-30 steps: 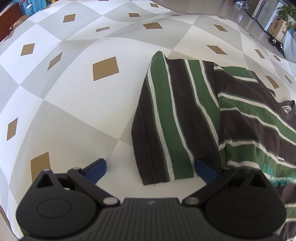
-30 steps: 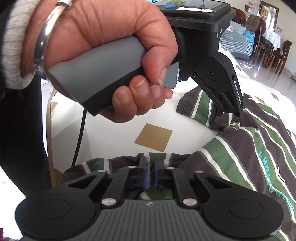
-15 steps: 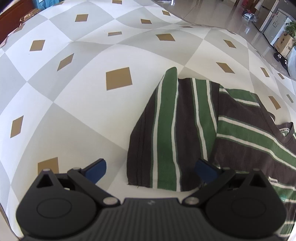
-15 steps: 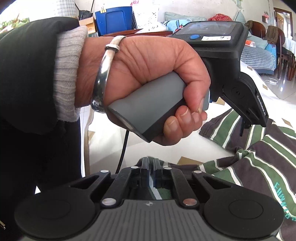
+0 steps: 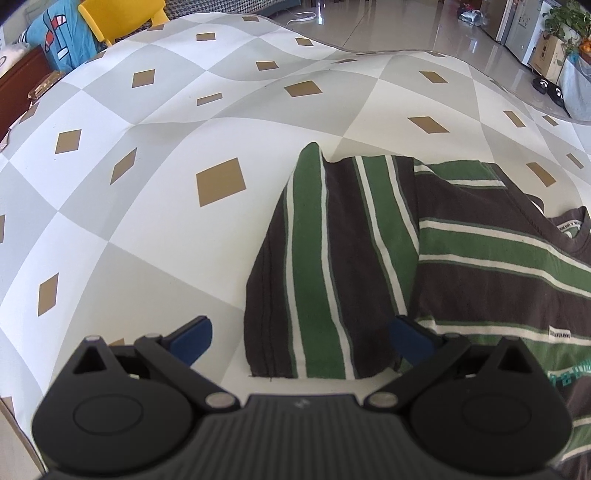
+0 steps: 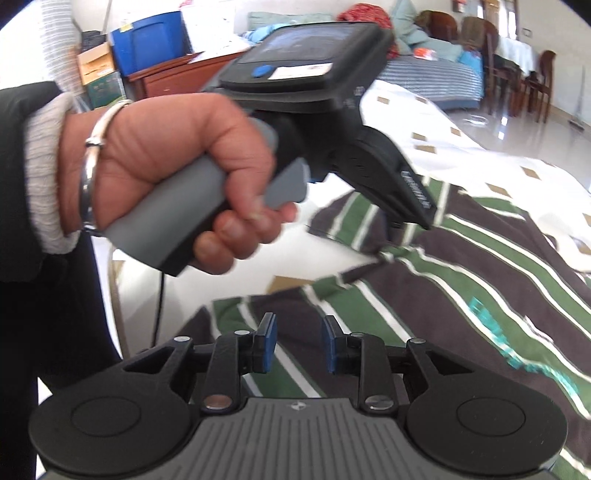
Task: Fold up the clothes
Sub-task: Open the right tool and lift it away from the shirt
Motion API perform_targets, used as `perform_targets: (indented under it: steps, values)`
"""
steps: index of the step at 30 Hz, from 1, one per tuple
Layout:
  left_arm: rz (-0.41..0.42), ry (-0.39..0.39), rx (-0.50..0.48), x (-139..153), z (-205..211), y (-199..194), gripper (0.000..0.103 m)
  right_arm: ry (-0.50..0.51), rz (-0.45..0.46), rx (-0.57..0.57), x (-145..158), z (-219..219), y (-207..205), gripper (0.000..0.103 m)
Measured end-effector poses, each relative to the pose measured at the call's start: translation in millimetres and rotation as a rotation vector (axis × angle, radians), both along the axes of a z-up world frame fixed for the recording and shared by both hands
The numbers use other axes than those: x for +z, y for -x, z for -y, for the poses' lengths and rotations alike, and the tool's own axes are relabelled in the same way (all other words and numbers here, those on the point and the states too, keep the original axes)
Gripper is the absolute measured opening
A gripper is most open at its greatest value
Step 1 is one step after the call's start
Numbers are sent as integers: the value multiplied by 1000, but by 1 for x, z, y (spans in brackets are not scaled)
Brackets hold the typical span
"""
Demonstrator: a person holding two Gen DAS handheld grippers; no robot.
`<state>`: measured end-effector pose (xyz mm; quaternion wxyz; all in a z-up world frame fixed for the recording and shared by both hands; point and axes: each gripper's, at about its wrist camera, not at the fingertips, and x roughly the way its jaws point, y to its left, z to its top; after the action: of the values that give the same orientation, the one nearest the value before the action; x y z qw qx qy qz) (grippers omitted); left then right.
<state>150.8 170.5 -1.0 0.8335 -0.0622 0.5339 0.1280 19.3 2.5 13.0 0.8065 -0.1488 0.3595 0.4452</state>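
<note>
A brown T-shirt with green and white stripes lies on the checked bed cover. Its sleeve is laid out flat, and its hem end lies between the wide-apart blue pads of my left gripper, which is open above it. In the right wrist view the same shirt spreads to the right. My right gripper hovers over the shirt's near edge; its jaws are opening and no cloth is pinched between the pads. A hand holds the left gripper's handle just ahead.
The bed cover drops off to a shiny tiled floor at the far side. A yellow chair, a wooden cabinet and blue boxes stand around the bed. Chairs stand far right.
My right gripper was shut on the shirt's edge; its jaws have parted and let the cloth go, and it has lifted a little. The left gripper stayed open over the sleeve.
</note>
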Motion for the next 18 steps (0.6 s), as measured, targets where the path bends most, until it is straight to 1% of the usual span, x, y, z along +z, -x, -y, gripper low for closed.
perform_targets:
  steps: [5, 8, 12, 18]
  values:
    - [-23, -62, -10, -12, 8, -2, 103, 31, 8, -71, 6, 29, -12, 29]
    - [-14, -54, -10, -16, 5, -1, 103, 56, 14, -121, 13, 44, -14, 31]
    - [-5, -54, -35, -17, 2, 0, 103, 68, -9, -183, 18, 62, -22, 32]
    - [-17, -146, -94, -15, 6, 1, 103, 74, -34, -251, 27, 95, -36, 33]
